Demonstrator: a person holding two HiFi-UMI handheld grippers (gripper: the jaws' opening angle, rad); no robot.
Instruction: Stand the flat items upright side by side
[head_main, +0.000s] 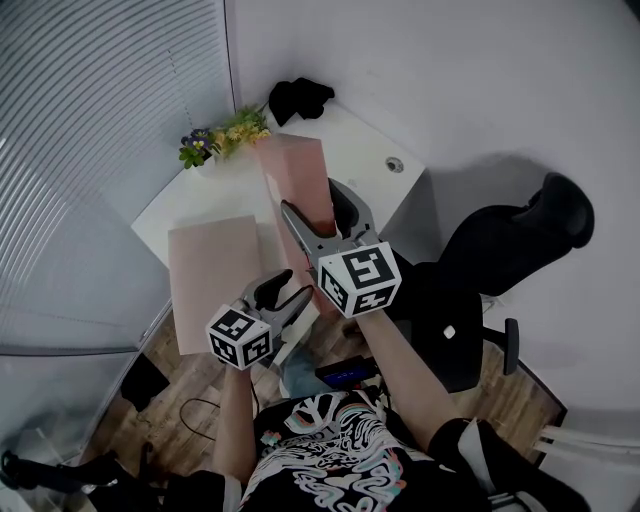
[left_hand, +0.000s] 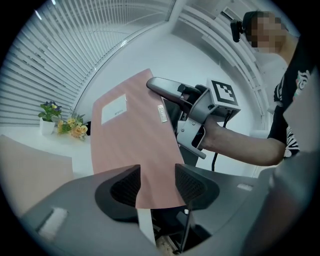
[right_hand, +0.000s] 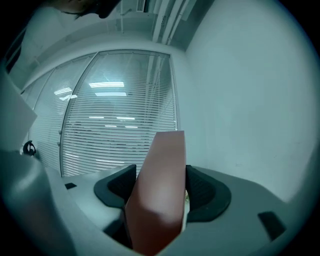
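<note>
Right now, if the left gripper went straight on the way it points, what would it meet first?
The pink folder, whose lower edge already sits between its fingers. Behind it probably the right gripper, though depth is unclear.

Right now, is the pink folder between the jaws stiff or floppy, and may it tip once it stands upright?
Probably fairly stiff: the pink folder shows a flat face, curved only slightly at its lower edge. Tall on a narrow base, it may tip once the right gripper lets go. Its smooth cover could slip.
</note>
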